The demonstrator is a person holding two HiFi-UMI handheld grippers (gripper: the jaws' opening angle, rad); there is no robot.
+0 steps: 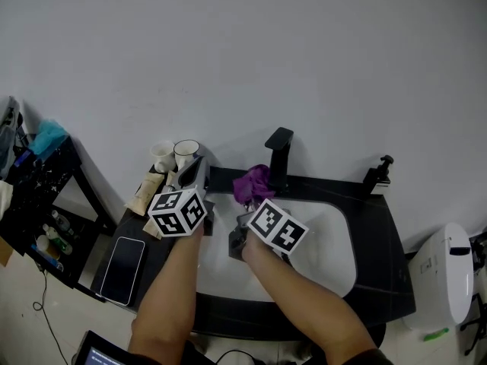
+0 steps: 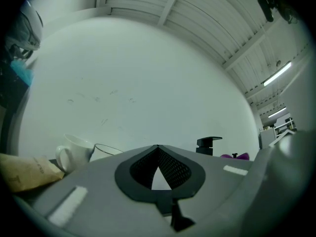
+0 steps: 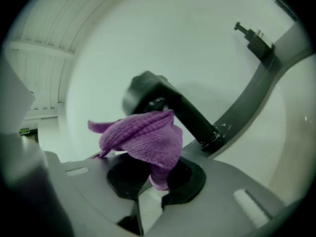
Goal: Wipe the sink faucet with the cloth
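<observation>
The black faucet [image 1: 278, 155] stands at the back rim of the white sink [image 1: 335, 253]. My right gripper [image 1: 247, 205] is shut on a purple cloth [image 1: 253, 182], and the cloth bunches up just left of the faucet's column. In the right gripper view the cloth [image 3: 147, 141] hangs from the jaws [image 3: 157, 174], right in front of the faucet spout [image 3: 165, 104]; I cannot tell whether they touch. My left gripper [image 1: 193, 171] sits to the left over the counter, shut and empty. Its tips meet [image 2: 158, 149] in the left gripper view, with the faucet [image 2: 209, 145] far off to the right.
Two mugs [image 1: 174, 155] and a tan packet [image 1: 144, 192] stand at the counter's back left. A phone [image 1: 123, 269] lies at the front left. A small black fitting [image 1: 378, 172] sits at the back right corner. A dark shelf [image 1: 34, 204] is further left, a white appliance [image 1: 449, 276] on the right.
</observation>
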